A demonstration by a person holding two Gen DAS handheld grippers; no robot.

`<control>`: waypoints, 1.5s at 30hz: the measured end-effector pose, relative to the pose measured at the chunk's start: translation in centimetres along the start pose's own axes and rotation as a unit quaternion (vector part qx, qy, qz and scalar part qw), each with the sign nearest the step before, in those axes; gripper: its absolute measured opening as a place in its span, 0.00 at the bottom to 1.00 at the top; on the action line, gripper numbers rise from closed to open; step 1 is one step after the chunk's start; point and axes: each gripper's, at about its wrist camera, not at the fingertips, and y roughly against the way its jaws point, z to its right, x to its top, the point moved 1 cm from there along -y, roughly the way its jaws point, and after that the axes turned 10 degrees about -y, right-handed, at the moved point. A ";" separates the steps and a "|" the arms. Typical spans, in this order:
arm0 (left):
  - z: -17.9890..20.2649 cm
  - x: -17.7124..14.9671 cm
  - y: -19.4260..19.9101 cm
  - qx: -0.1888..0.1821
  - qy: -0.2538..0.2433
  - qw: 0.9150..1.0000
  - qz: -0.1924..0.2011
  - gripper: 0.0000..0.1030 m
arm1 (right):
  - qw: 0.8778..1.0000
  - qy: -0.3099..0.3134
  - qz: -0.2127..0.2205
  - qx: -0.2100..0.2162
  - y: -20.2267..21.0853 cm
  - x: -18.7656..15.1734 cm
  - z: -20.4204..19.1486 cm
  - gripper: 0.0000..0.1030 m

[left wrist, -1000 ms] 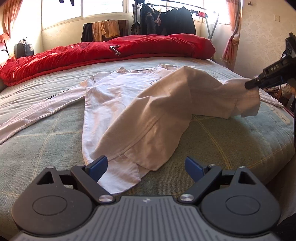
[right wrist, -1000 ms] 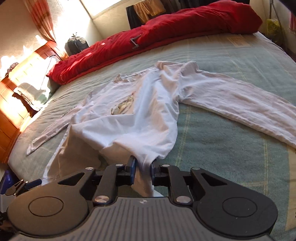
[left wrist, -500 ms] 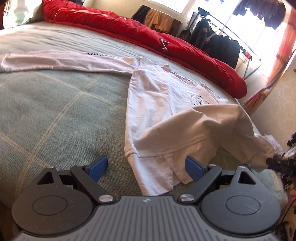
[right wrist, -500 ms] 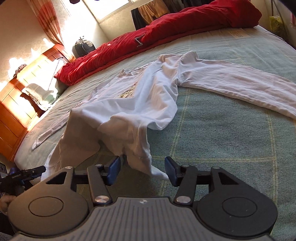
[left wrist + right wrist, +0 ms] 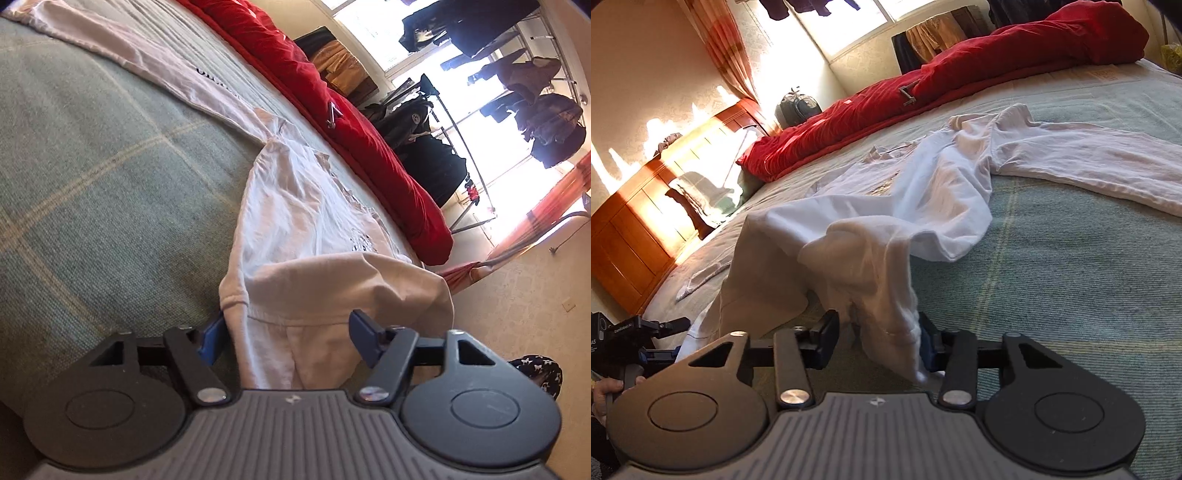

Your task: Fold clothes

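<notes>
Item: one white long-sleeved shirt, lying across the green checked bed cover — we record it as partly gathered, not folded. Both sleeves lie stretched out to either side, one toward the headboard side, the other toward the far edge; the lower right part of the body is doubled loosely over the chest print, and the hem bunches at the near bed edge. We judge this to fit either an early side fold in the making or a rough fold being reset; the sleeves and the final halving are left in either case. Left gripper: jaws wide, hem corner lying between the blue pads, nothing pinched. Right gripper: jaws apart, a hanging bunch of hem between them, cloth brushing the right pad — not clamped, as far as we can see. Surroundings: red quilt along the far side of the bed, a wooden headboard, a rack of dark clothes by the window. Obstructions: none on the cover near the shirt; the quilt bounds the far side
</notes>
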 end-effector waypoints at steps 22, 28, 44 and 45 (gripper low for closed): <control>1.3 8.7 5.0 0.026 -0.072 0.997 0.020 0.02 | 0.987 -0.126 -0.009 0.097 8.8 4.7 -2.2 0.05; -2.9 7.0 3.0 0.153 -0.069 0.984 -0.065 0.06 | 0.982 -0.126 -0.084 -0.113 7.0 1.7 1.5 0.17; 13.1 -1.7 -0.2 0.049 -0.468 0.881 -0.056 0.57 | 0.973 0.191 -0.105 -0.080 2.1 -1.9 -10.6 0.39; 14.2 -3.0 -0.7 0.039 -0.500 0.863 -0.062 0.57 | 0.968 0.206 -0.119 -0.075 1.3 -2.6 -11.2 0.39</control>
